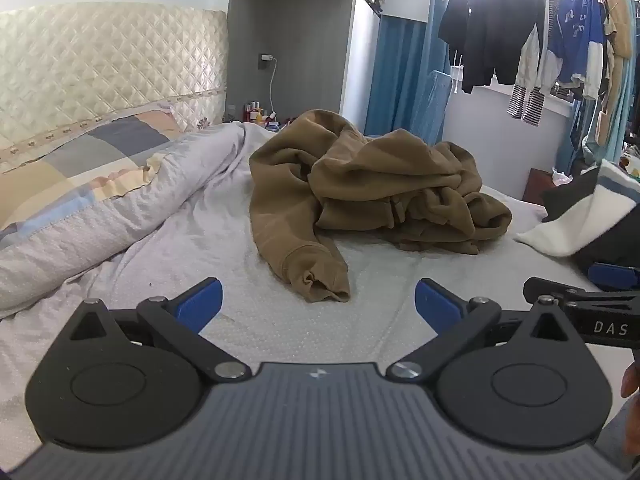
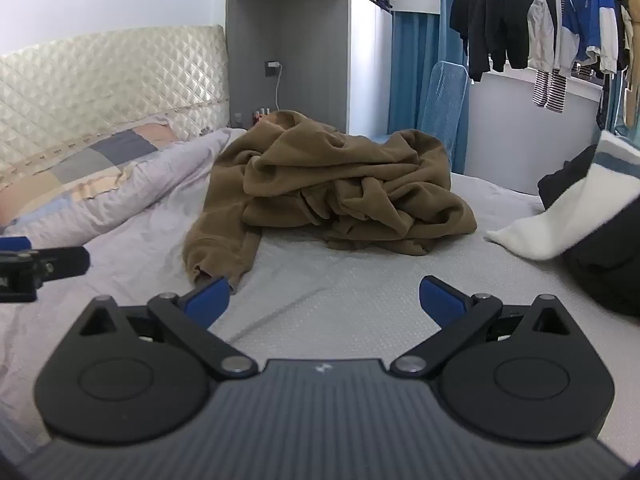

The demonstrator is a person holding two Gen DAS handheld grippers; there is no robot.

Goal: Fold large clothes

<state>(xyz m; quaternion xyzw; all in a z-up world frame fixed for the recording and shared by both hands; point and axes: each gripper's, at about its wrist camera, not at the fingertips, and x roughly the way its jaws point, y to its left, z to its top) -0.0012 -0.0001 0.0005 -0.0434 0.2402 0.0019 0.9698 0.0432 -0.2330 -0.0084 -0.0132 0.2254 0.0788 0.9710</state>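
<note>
A crumpled brown sweatshirt (image 1: 372, 184) lies heaped in the middle of the bed (image 1: 240, 320), one sleeve trailing toward my grippers. I hold the left gripper (image 1: 318, 304) and the right gripper (image 2: 324, 298) just short of it, both tilted down over the sheet, jaws spread wide and empty. A rolled quilt (image 1: 120, 208) lies to the left.

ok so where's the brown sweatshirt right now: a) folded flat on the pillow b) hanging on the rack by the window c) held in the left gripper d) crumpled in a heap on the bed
d: the brown sweatshirt lies bunched on the bed, one sleeve trailing toward the camera, and both the left gripper and right gripper stand open and empty short of it.
</note>
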